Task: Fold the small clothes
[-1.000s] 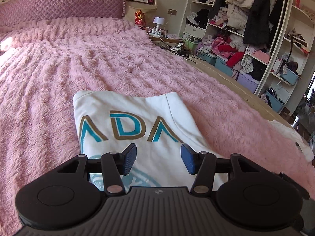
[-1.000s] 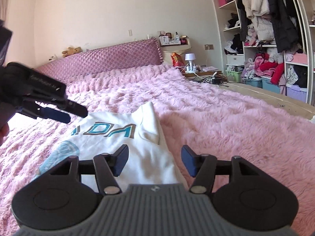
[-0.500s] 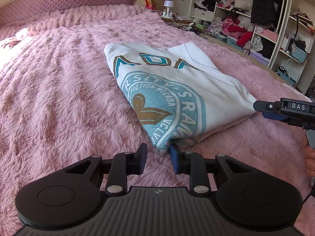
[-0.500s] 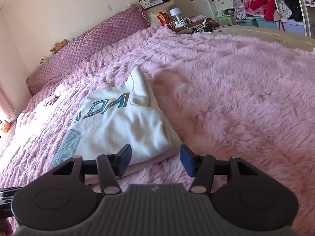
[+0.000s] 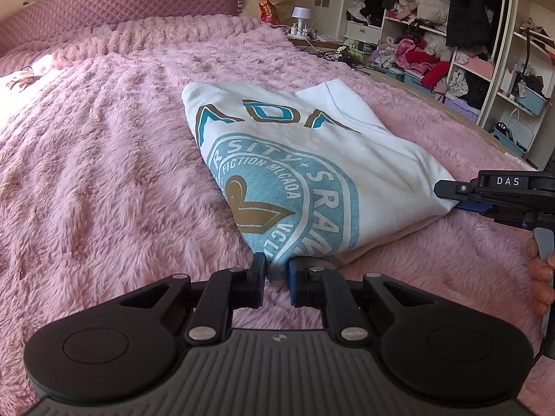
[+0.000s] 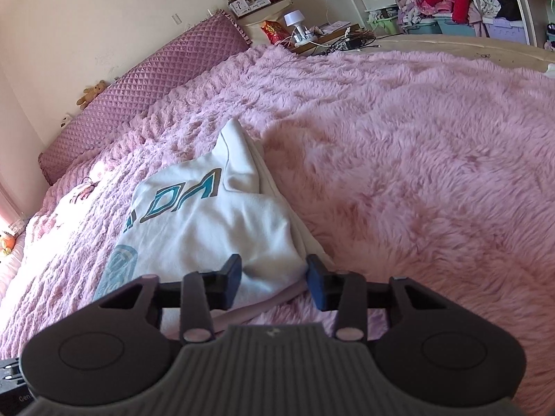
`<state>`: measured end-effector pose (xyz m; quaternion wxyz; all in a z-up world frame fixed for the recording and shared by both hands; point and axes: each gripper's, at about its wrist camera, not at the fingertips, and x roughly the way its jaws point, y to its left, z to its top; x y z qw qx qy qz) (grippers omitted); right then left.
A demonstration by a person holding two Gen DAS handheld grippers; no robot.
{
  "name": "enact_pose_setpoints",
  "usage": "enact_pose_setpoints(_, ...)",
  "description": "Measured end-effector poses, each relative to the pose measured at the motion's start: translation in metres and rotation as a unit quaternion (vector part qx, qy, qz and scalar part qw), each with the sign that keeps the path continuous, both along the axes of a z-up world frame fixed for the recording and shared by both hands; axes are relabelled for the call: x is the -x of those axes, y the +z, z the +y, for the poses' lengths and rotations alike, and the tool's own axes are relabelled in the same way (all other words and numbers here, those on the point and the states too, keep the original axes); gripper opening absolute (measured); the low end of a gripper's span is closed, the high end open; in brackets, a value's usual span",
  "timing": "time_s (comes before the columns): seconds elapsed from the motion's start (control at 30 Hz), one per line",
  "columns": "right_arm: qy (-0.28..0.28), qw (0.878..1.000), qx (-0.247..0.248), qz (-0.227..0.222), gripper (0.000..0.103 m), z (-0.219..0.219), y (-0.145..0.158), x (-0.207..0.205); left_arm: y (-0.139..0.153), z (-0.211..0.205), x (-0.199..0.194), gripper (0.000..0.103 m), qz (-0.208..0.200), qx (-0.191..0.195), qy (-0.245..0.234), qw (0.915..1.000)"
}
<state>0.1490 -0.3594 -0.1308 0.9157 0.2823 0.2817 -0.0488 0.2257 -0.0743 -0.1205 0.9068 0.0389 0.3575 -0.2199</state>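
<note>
A white shirt (image 5: 312, 159) with a teal and gold round print lies folded on the pink furry bed; it also shows in the right wrist view (image 6: 215, 218). My left gripper (image 5: 276, 277) is shut on the shirt's near left corner at the printed edge. My right gripper (image 6: 274, 277) is open, its jaws on either side of the shirt's near right corner. In the left wrist view the right gripper (image 5: 451, 197) touches that corner from the right.
The pink furry blanket (image 5: 104, 180) covers the whole bed. A quilted purple headboard (image 5: 121, 3) stands at the back. A bedside stand with a lamp (image 5: 300, 17) and shelves of clothes (image 5: 451, 34) are at the right, past the bed's edge.
Both grippers have drawn back to the shirt's near edge. The left jaws narrowed and closed on the left corner. The right jaws have come around the right corner and narrowed slightly.
</note>
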Motion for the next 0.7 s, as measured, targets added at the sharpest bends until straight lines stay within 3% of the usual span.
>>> enact_pose_setpoints(0.03,-0.003,1.000,-0.006,0.005,0.002,-0.001,-0.001,-0.003,0.001,-0.001,0.001,0.010,-0.002,-0.001,0.005,1.0000)
enact_pose_setpoints(0.13,-0.013,1.000,-0.001,-0.020,0.001,-0.003,0.011,0.001,0.009,-0.008,0.009,0.009,-0.027,-0.018,0.021,0.9993)
enact_pose_setpoints(0.27,-0.018,0.999,0.013,-0.044,0.001,-0.013,0.030,0.003,0.013,-0.025,0.019,0.008,-0.050,-0.068,0.022,0.9962)
enact_pose_setpoints(0.43,-0.014,1.000,0.026,0.002,0.000,-0.017,0.004,-0.010,-0.016,-0.046,0.015,0.008,-0.032,-0.160,0.014,0.9864)
enact_pose_setpoints(0.5,-0.014,1.000,0.024,0.011,0.000,-0.017,-0.011,-0.008,-0.021,-0.050,0.014,0.008,-0.024,-0.179,0.011,0.9836)
enact_pose_setpoints(0.63,-0.012,1.000,0.024,0.005,0.000,-0.016,-0.017,-0.005,-0.016,-0.048,0.015,0.010,-0.020,-0.175,0.005,0.9844)
enact_pose_setpoints(0.7,-0.006,1.000,0.014,0.004,0.008,-0.019,-0.015,-0.006,-0.003,-0.041,0.021,0.014,-0.031,-0.156,0.007,0.9873)
